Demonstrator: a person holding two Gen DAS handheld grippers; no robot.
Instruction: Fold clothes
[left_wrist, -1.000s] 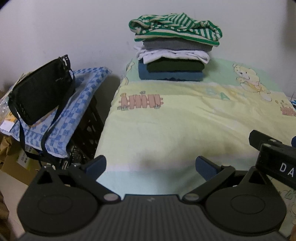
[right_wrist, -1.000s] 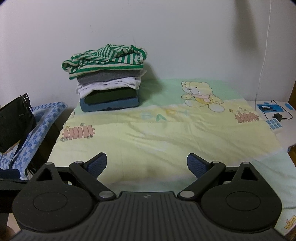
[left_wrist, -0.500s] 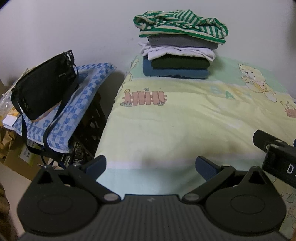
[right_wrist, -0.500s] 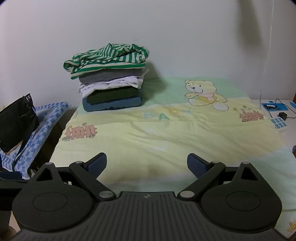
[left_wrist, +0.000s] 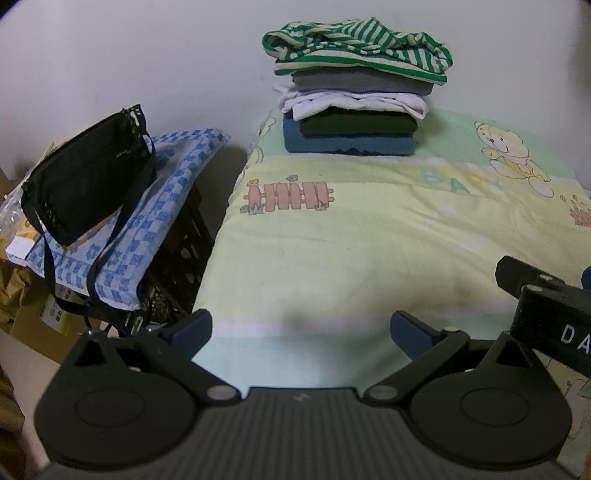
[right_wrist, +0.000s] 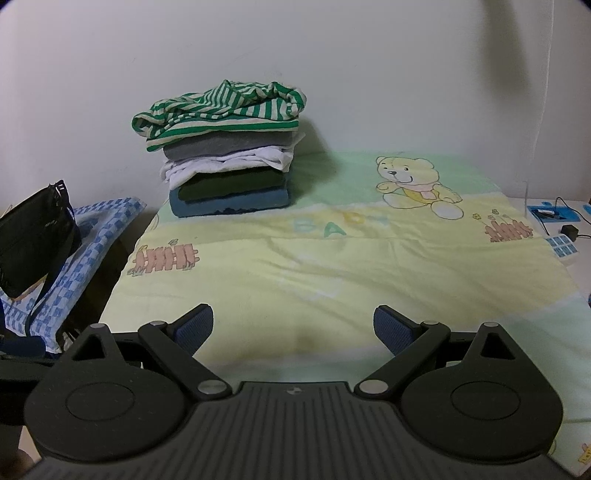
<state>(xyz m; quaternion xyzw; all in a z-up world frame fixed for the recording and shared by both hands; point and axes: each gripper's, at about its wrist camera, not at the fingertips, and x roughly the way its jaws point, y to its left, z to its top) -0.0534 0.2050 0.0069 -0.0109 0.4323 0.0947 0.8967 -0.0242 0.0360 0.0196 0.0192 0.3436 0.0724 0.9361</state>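
Blanket (right_wrist: 332, 280) – pale yellow-green, bear and fence prints – covers the whole work surface. Its near and middle area has no garment on it in either view.

Stack of folded clothes (right_wrist: 229, 162) sits at the far left of the blanket, against the wall. Bottom to top: blue, dark green, white, grey, then the green striped shirt (left_wrist: 354, 48). The striped one is bunched and looser than the layers under it, so the fold looks rough.

Left of the blanket, off the surface: blue checked cloth (left_wrist: 147, 206) draped over a dark crate, black strap bag (left_wrist: 81, 177) lying on it. Far right: cable and small blue items on a white ledge (right_wrist: 554, 218), too small to identify.

Left gripper (left_wrist: 301, 332): fingers spread wide, nothing between them, low over the near edge. Right gripper (right_wrist: 293, 328): same, spread and empty. The right gripper's body shows at the right edge of the left wrist view, so the two sit close side by side.

Change over the last second: the stack drifted a little in both views, so the cameras shifted slightly; finger spread is unchanged and nothing on the blanket moved. My read – both tools are idle between garments. Either the pile is done or the next item comes from outside the frames. No unfolded garment is visible to reach for.
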